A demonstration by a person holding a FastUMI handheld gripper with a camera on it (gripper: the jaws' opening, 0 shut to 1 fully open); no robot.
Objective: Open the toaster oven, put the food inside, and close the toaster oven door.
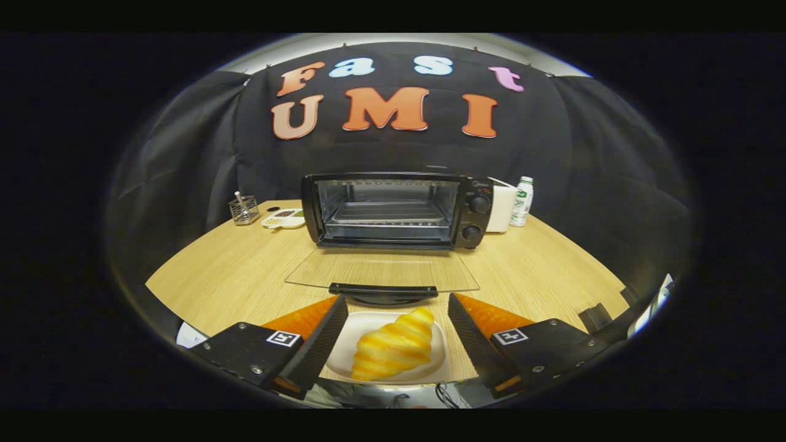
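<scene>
Between the spread fingers of the gripper, a croissant is waiting ungrasped; beyond, the toaster oven is standing open, ready for loading.

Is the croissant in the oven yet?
Not yet. The toaster oven door already lies folded down, so opening is done. The croissant sits on its plate between the open fingers of the gripper, not gripped. Putting it inside and closing the door remain.
</scene>
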